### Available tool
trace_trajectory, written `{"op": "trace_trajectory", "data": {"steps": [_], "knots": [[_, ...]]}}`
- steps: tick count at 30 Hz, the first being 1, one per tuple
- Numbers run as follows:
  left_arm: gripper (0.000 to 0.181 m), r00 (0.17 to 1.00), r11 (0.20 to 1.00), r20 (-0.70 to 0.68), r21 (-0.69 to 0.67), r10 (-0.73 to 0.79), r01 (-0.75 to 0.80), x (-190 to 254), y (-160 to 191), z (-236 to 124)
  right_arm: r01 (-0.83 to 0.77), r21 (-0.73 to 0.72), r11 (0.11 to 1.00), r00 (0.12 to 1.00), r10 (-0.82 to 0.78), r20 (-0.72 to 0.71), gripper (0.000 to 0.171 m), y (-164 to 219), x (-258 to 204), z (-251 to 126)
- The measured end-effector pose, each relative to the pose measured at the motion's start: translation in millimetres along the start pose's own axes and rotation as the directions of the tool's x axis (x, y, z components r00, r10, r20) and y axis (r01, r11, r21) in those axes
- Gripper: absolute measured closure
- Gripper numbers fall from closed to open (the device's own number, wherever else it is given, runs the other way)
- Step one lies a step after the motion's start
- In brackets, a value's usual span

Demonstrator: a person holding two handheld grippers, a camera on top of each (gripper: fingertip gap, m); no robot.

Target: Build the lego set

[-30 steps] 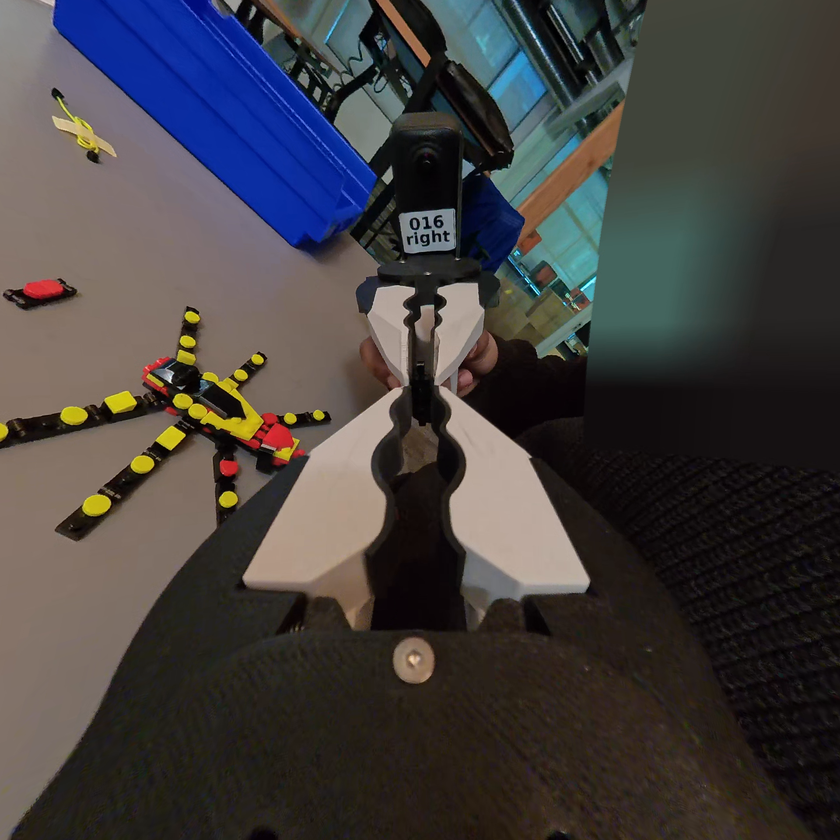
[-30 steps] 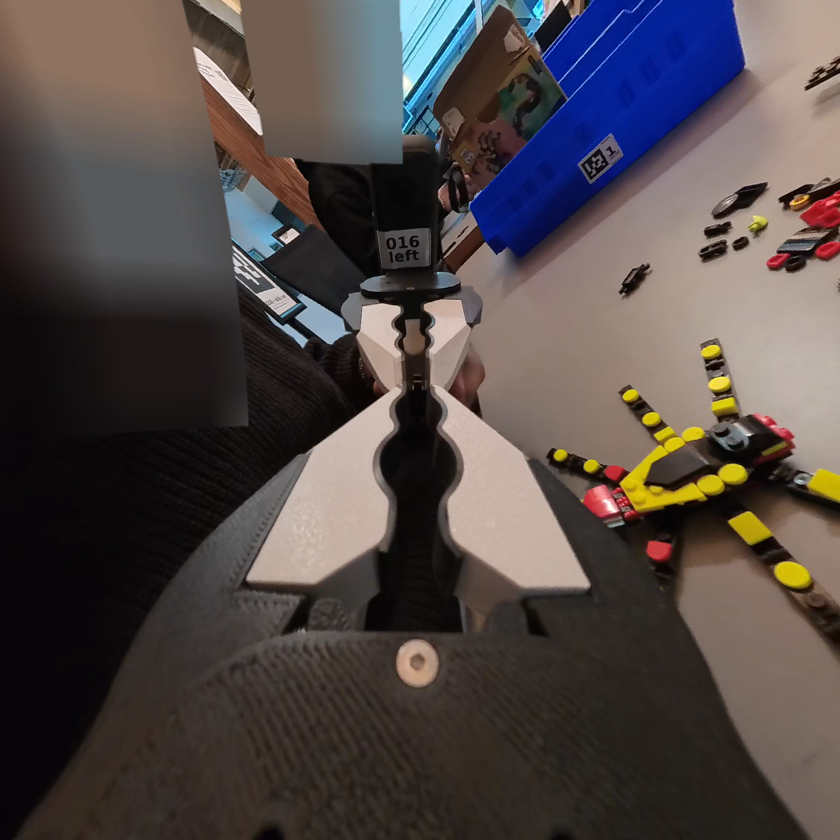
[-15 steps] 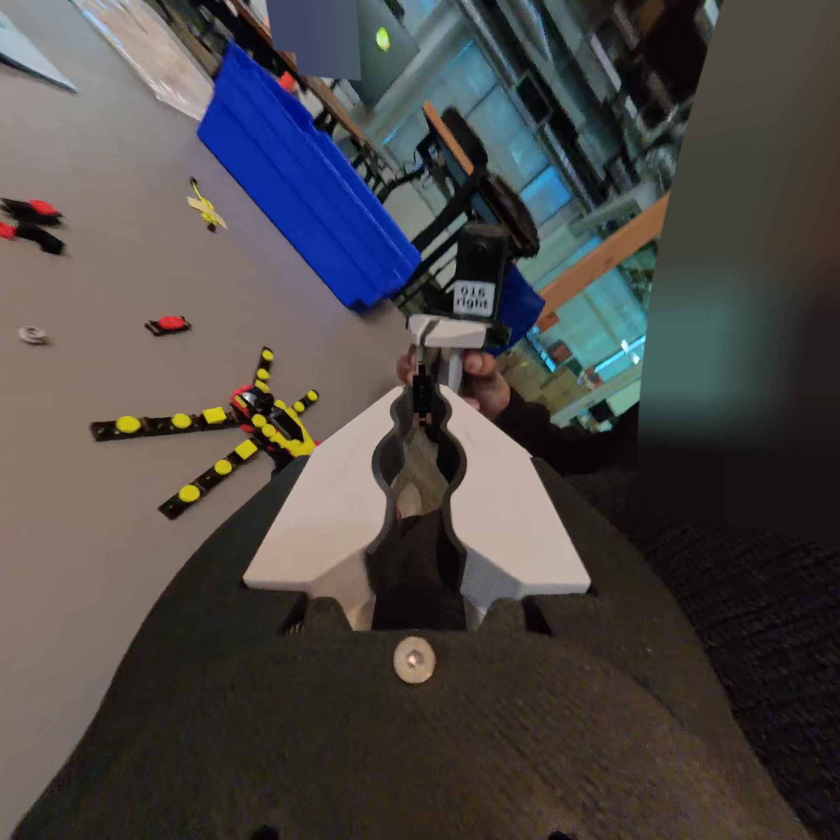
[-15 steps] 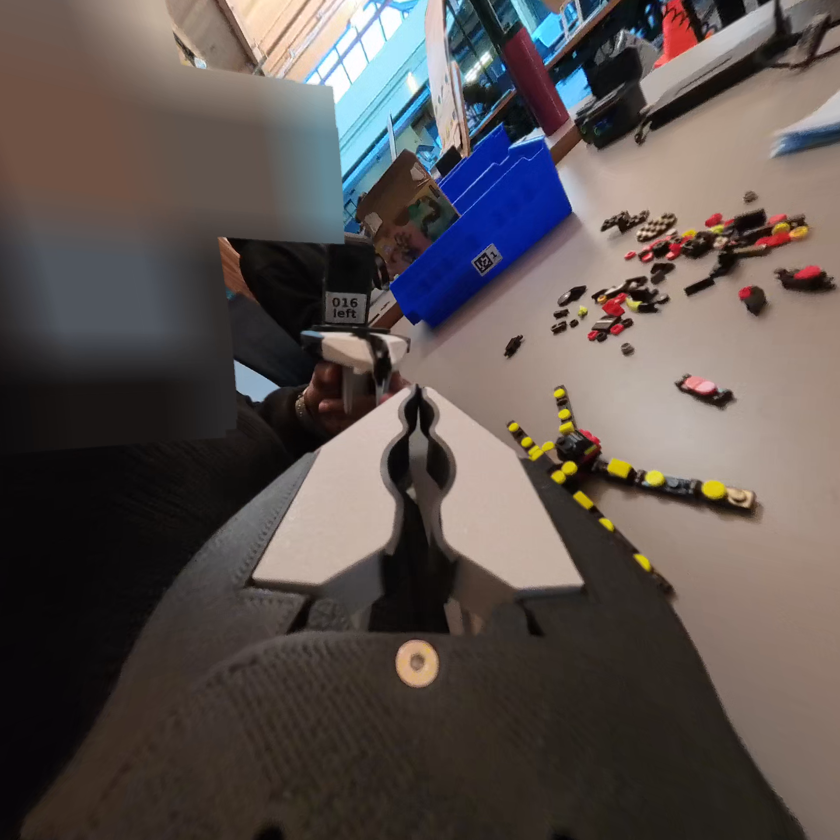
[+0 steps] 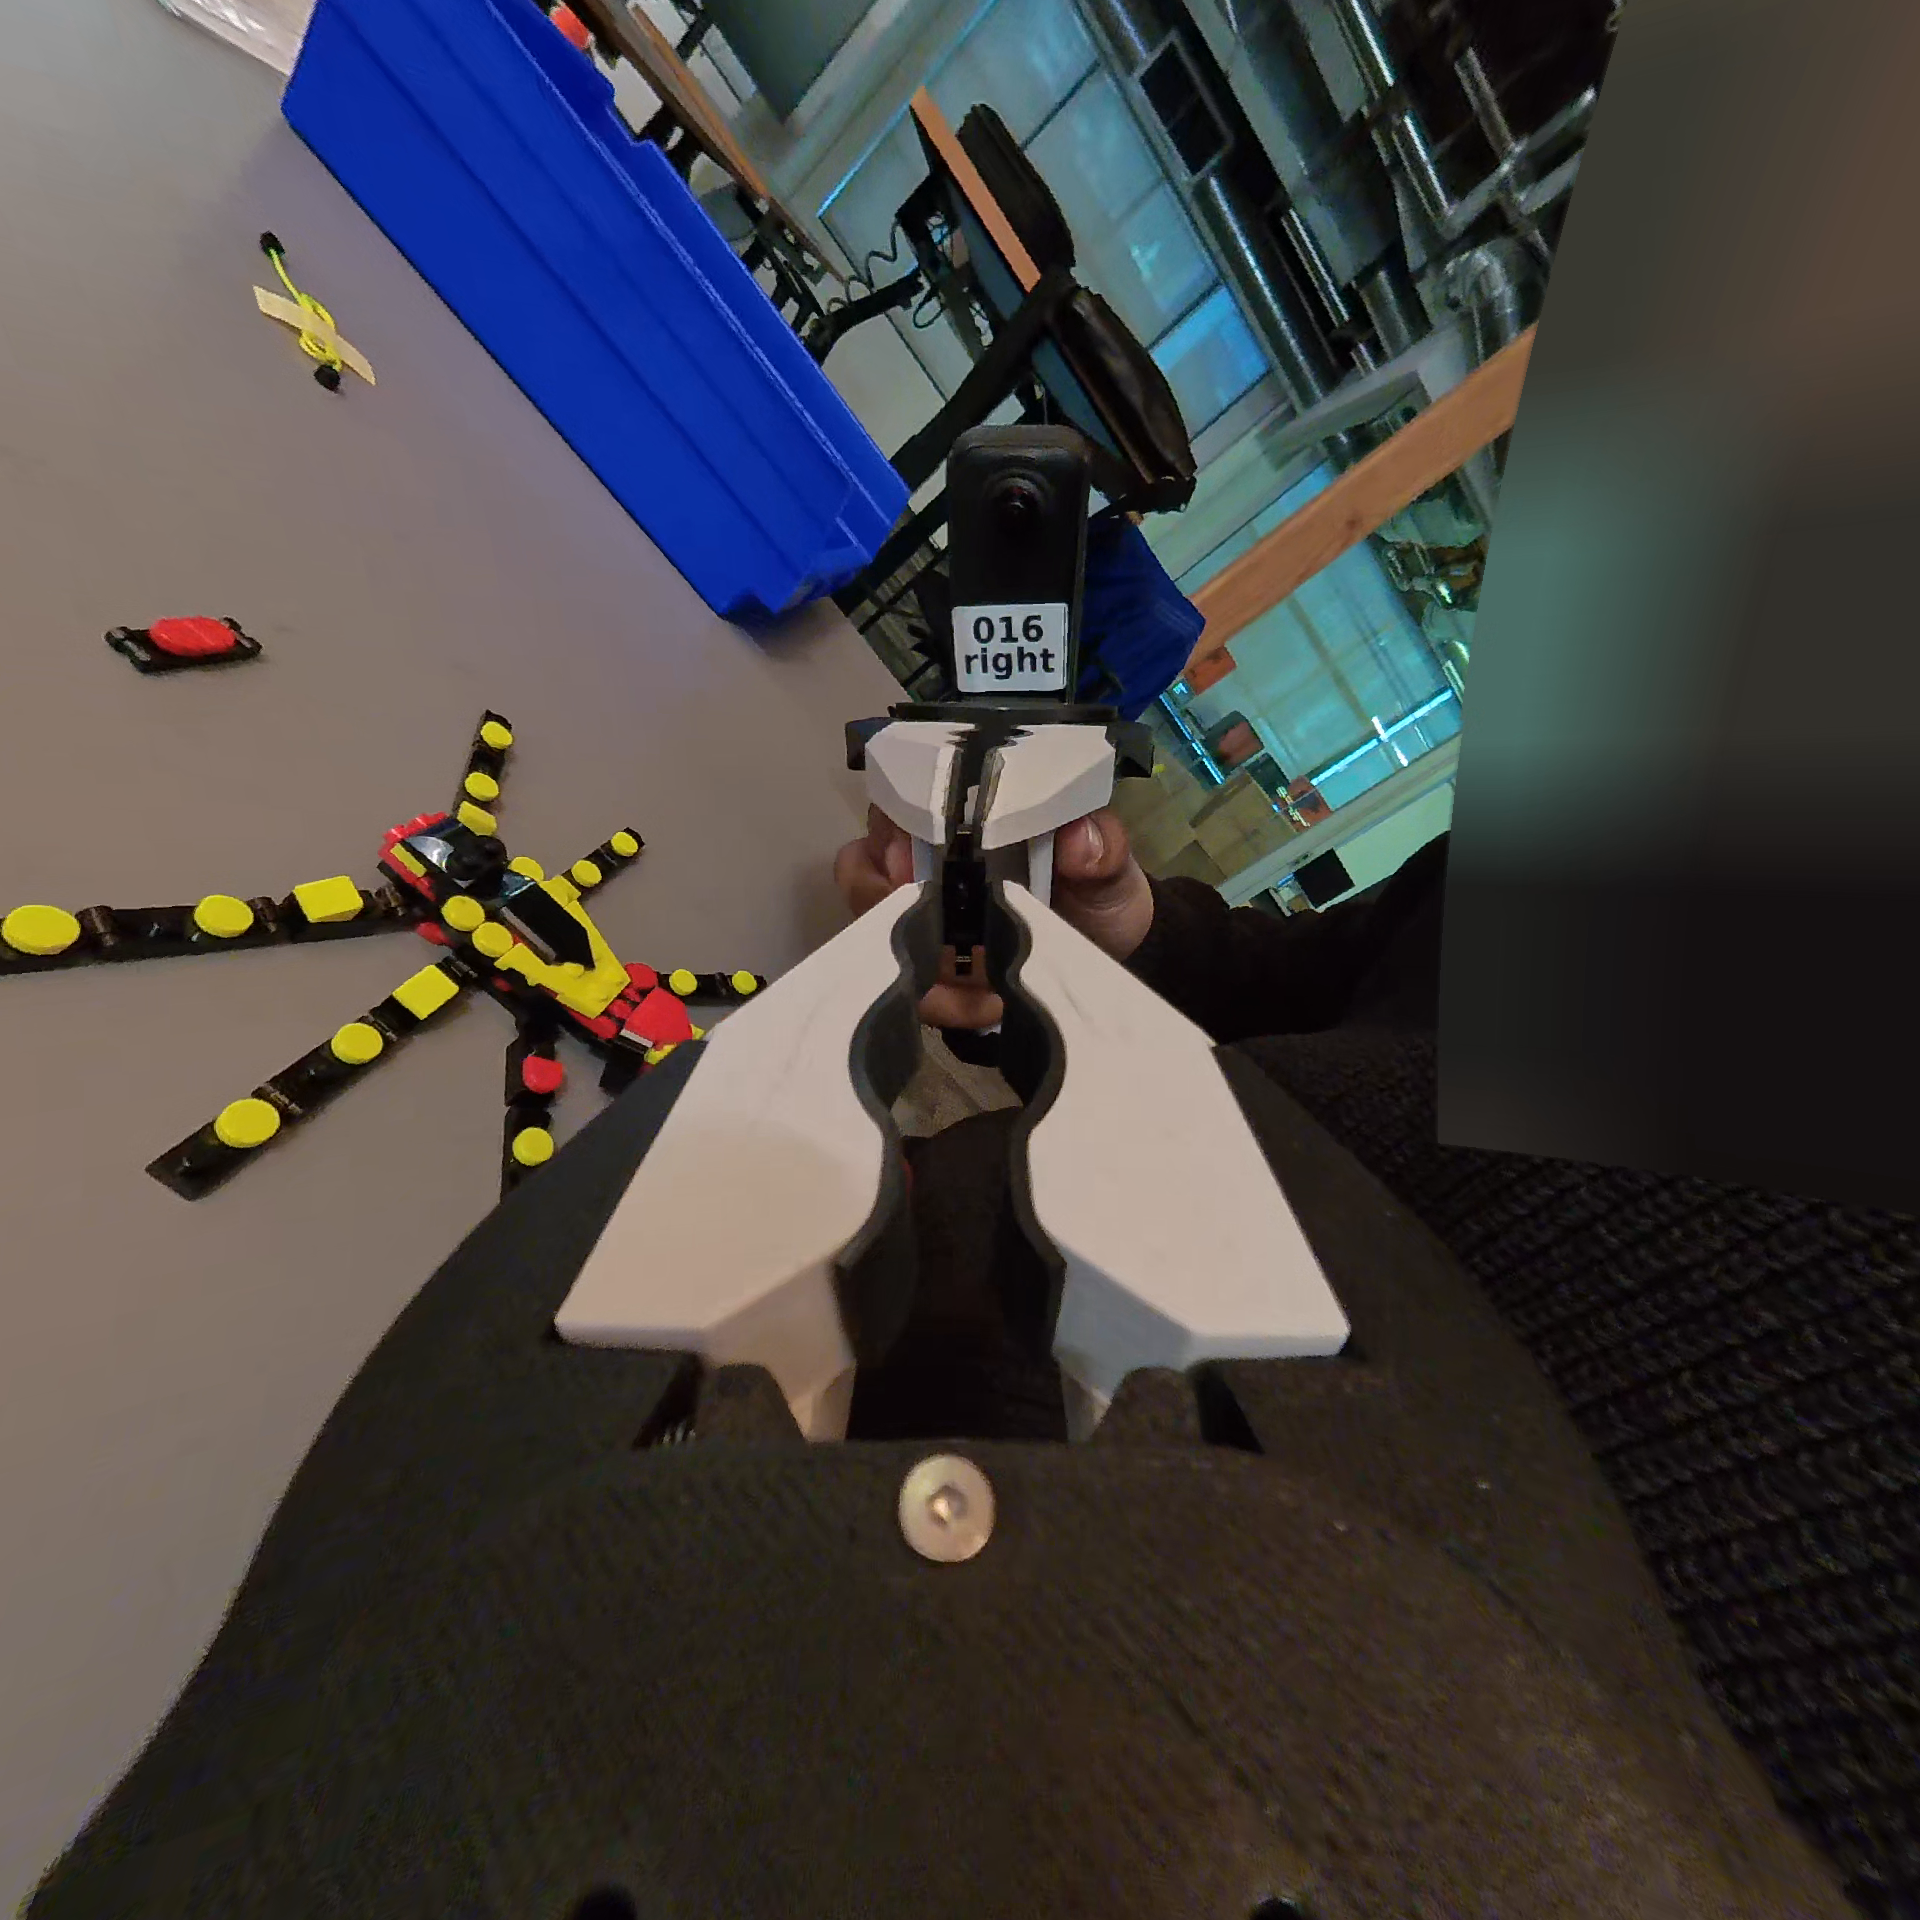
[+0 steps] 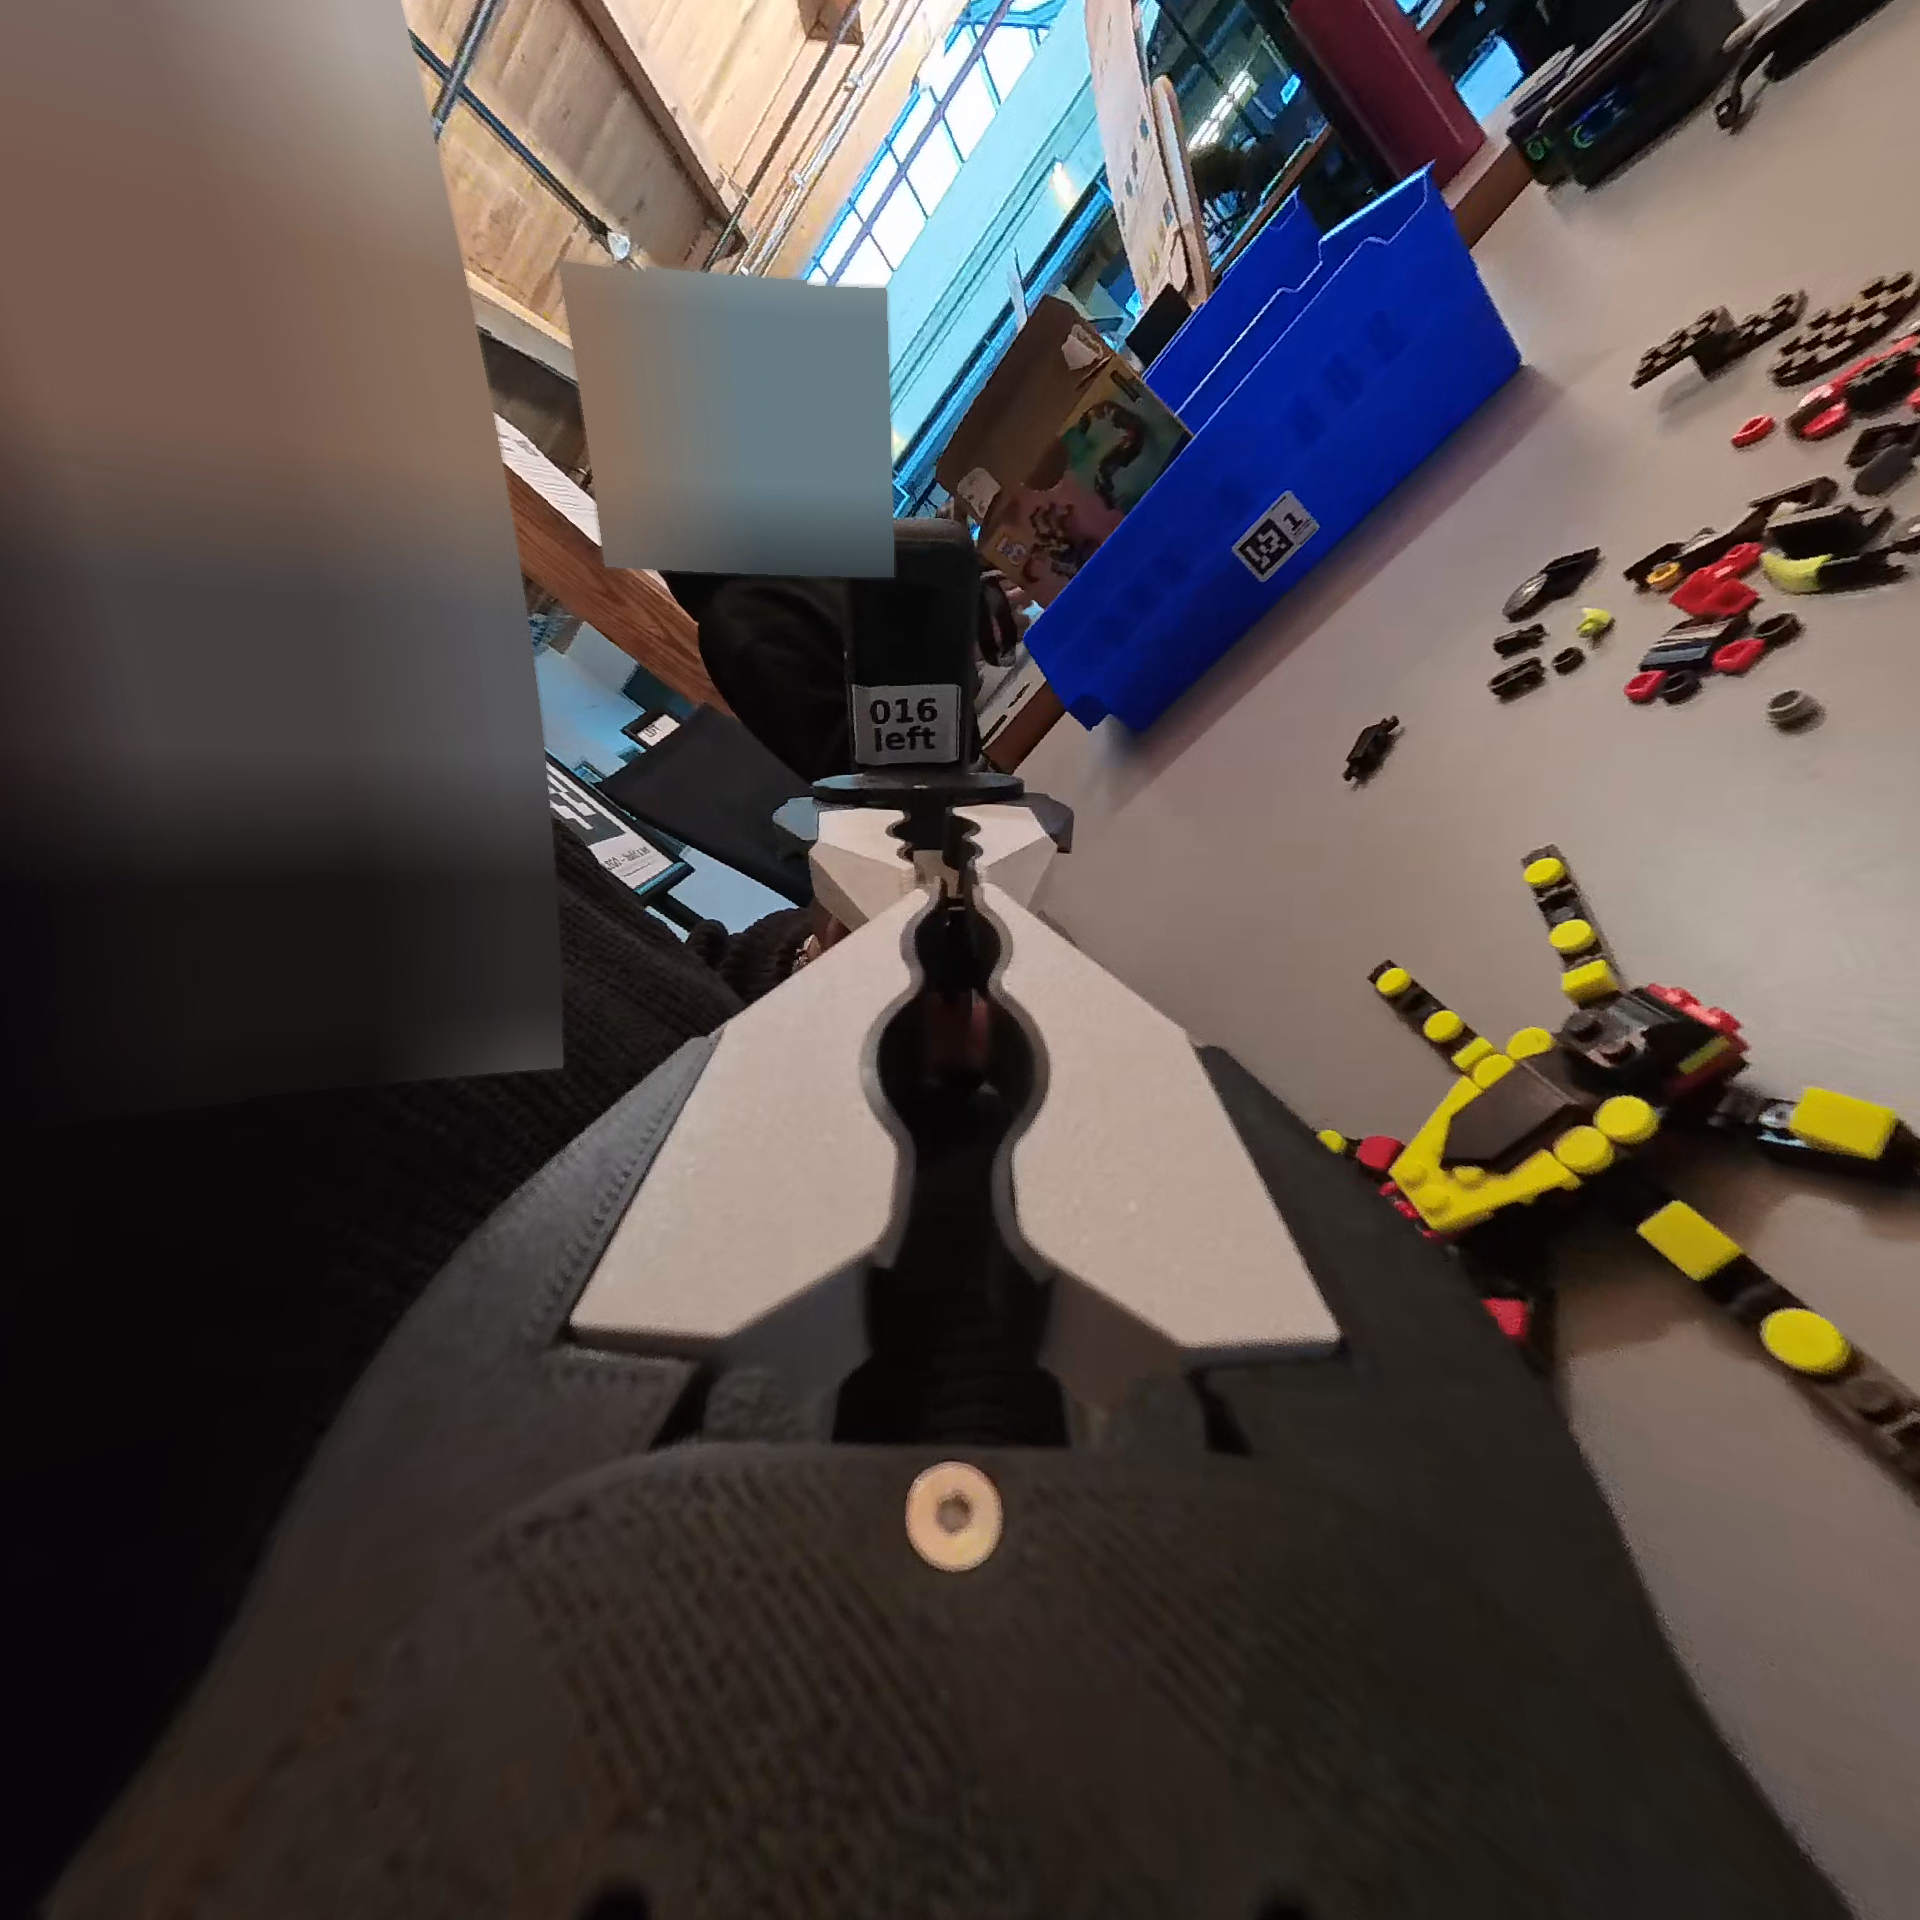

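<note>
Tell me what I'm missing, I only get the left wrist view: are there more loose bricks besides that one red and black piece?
Observer: Yes. The right wrist view shows a scatter of loose black, red and yellow pieces on the table, beyond the yellow and black model.
Operator: Anything lying nearer the blue bin?
Observer: One small black piece lies alone on the table, close to the bin's near corner.
Operator: Anything on the side of the bin I can't see?
Observer: A square black-and-white marker tag is stuck on that wall.
</note>
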State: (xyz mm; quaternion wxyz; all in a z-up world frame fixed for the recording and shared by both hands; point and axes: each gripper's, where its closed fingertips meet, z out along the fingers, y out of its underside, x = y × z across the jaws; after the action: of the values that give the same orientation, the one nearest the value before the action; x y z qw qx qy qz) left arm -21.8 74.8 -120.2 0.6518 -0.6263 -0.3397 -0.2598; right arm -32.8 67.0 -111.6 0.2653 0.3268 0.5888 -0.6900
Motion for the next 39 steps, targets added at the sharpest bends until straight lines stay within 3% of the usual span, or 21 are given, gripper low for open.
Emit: {"op": "trace_trajectory", "data": {"steps": [29, 39], "knots": [[0.179, 0.988, 0.978, -0.018, 0.139, -0.155, 0.156, 1.0, -11.8, -2.8, -0.051, -0.028, 0.998, 0.999, 0.051, 0.012, 0.171, -1.7, -0.6, -3.1], [0.173, 0.998, 0.995, -0.007, 0.076, -0.059, 0.06, -2.6, -8.6, -2.8, -0.114, 0.036, 0.993, 0.993, 0.114, 0.021, 0.171, -8.4, 9.6, -6.6]]}}
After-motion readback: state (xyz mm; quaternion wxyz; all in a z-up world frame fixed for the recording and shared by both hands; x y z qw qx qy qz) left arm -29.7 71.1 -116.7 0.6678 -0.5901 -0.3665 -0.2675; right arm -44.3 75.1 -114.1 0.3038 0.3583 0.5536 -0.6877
